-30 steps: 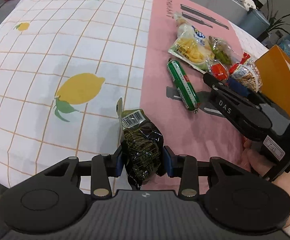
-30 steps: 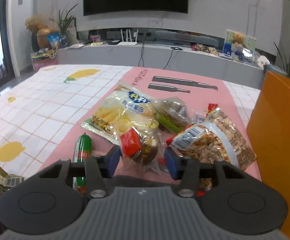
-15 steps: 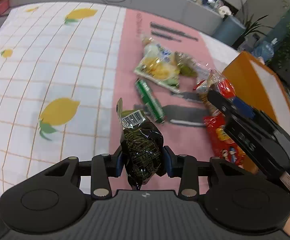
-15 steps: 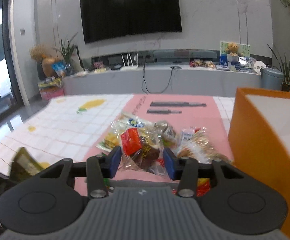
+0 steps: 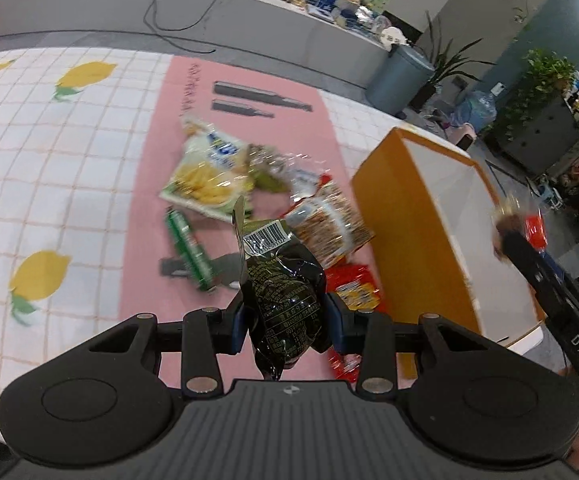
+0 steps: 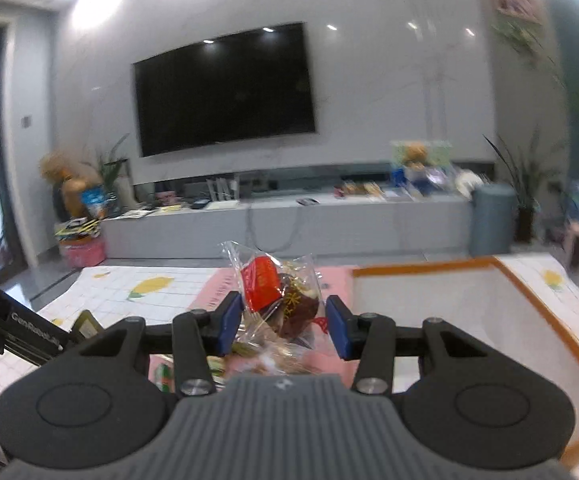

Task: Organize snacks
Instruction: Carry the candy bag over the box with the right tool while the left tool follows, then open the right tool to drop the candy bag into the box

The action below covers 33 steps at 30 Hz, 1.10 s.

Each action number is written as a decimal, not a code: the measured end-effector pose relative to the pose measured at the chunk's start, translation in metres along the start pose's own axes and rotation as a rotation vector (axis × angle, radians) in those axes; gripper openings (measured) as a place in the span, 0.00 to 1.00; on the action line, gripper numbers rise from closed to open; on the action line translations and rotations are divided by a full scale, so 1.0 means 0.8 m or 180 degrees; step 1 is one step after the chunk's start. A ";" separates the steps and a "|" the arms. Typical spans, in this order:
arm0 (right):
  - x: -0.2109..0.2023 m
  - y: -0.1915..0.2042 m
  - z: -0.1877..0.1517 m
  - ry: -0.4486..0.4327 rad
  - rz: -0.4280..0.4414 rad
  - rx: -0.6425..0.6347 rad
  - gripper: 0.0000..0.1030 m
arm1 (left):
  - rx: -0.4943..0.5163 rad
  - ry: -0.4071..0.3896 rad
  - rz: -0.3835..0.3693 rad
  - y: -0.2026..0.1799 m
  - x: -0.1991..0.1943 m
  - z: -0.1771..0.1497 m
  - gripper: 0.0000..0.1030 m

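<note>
Lemon-print cloth with a pink runner (image 5: 145, 208) covers the desk (image 5: 29, 168). Only the left wrist view shows the snack pile: a yellow chip bag (image 5: 205, 176), a green sausage stick (image 5: 187, 250), a nut packet (image 5: 325, 226) and a red packet (image 5: 355, 286) beside the orange box (image 5: 405, 236). Only the right wrist view shows the wall television (image 6: 225, 88) and the box's white inside. Left tongs (image 5: 285, 322) clamp a black snack bag (image 5: 285, 300) above the runner. Right tongs (image 6: 285, 322) grip a clear-wrapped red and brown sweet (image 6: 279, 296), raised beside the box's rim.

Left wrist looks down; right faces level; both share orange box (image 5: 421, 216).
</note>
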State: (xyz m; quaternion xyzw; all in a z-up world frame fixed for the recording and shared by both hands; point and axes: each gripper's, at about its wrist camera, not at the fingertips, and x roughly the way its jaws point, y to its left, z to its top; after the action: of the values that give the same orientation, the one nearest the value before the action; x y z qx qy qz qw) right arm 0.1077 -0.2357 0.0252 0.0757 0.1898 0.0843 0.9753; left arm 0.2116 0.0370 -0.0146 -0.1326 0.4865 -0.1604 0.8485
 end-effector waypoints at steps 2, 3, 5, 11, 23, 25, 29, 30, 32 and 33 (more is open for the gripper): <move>-0.003 -0.029 0.000 0.0094 -0.0075 0.0183 0.44 | 0.0021 0.0023 -0.0068 -0.007 0.004 0.002 0.43; -0.003 -0.041 -0.001 0.0139 -0.0116 0.0254 0.44 | 0.0033 0.0040 -0.0109 -0.011 0.007 0.003 0.43; -0.001 -0.060 -0.006 0.0276 -0.0285 0.0328 0.44 | 0.0052 0.0063 -0.0156 -0.019 0.012 0.004 0.43; 0.008 -0.088 -0.017 0.0660 -0.0927 0.0381 0.44 | 0.0127 0.0075 -0.0259 -0.038 0.015 0.000 0.43; 0.024 -0.103 -0.044 0.1089 -0.1567 0.0092 0.60 | 0.0256 0.0045 -0.0287 -0.062 0.010 -0.011 0.43; 0.021 -0.106 -0.041 0.1026 -0.1509 0.0123 0.77 | 0.0297 0.0073 -0.0256 -0.069 0.014 -0.013 0.43; 0.000 -0.109 -0.021 0.0698 -0.1363 0.0287 0.87 | 0.0416 0.0138 -0.0213 -0.089 0.021 -0.021 0.43; -0.007 -0.112 -0.015 0.0603 -0.1338 0.0360 0.88 | 0.0445 0.0158 -0.0207 -0.096 0.024 -0.023 0.43; -0.017 -0.119 -0.010 0.0478 -0.1327 0.0496 0.88 | 0.0457 0.0188 -0.0234 -0.106 0.028 -0.027 0.43; -0.018 -0.124 -0.008 0.0435 -0.1322 0.0558 0.88 | 0.0444 0.0188 -0.0262 -0.113 0.030 -0.027 0.43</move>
State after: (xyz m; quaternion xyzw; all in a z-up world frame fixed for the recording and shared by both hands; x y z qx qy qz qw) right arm 0.1057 -0.3345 0.0067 0.1136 0.2734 -0.1300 0.9463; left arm 0.1915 -0.0569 -0.0091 -0.0883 0.4931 -0.2326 0.8336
